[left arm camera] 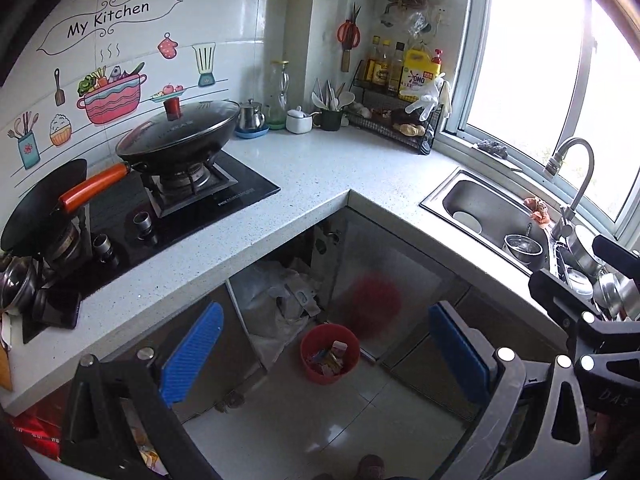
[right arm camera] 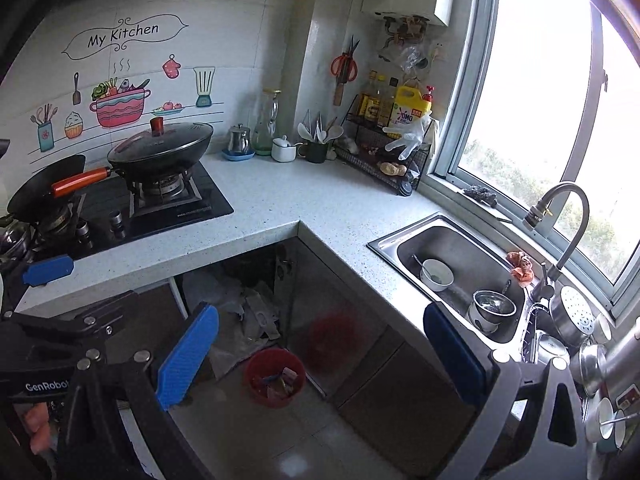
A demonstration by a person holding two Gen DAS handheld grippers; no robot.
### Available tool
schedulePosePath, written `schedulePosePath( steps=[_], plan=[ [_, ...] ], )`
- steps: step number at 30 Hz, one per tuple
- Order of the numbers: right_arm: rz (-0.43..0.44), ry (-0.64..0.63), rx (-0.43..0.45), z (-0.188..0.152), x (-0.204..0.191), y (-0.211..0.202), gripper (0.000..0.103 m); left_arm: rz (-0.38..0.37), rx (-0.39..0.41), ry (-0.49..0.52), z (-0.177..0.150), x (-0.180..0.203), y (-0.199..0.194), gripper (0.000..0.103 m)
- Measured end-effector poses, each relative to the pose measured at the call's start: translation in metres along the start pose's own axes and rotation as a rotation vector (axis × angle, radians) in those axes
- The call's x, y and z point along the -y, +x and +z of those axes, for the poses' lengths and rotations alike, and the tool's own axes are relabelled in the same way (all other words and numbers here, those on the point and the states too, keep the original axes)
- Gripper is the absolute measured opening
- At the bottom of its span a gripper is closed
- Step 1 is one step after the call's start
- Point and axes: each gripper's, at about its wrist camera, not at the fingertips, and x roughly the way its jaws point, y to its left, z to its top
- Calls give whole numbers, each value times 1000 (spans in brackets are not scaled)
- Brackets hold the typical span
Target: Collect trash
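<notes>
Left wrist view: the red bin point(left arm camera: 330, 353) is standing on the floor tiles in the inner corner of the L-shaped counter point(left arm camera: 304, 168), just in front of the open cabinet point(left arm camera: 280, 280). It is holding wrappers and scraps, and judging by that position it is sitting where trash can be dropped from either counter run. The left gripper point(left arm camera: 326, 350) is hovering high above the floor, aiming down so that the bin is lying between its 2 blue pads. The jaws are standing wide apart, holding nothing and touching nothing.

Right wrist view: the same bin point(right arm camera: 275, 376) is appearing between the 2 pads of the right gripper point(right arm camera: 320, 356), nearer the left pad. The right gripper is also standing fully spread, empty and clear of every surface. The sink point(right arm camera: 404, 258) is holding a bowl point(right arm camera: 437, 274) and a steel pot point(right arm camera: 493, 305).
</notes>
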Motion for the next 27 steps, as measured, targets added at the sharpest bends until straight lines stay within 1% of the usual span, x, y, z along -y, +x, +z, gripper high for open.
schedulePosePath(
  steps=[4,8,11,27],
  plan=[
    [3,8,-5,-7,-1,-4,102,13,-19,17,-5,3,-2,102],
    [14,14,-17,-11,-2,-4,102,24,-20,22,-11,4,-4,102],
    [14,11,-5,-12,-2,-7,102,23,-27,23,-14,5,-5,102],
    [31,22,10,-16,0,-15,102,26,-11,10,-17,5,-11,102]
  ],
)
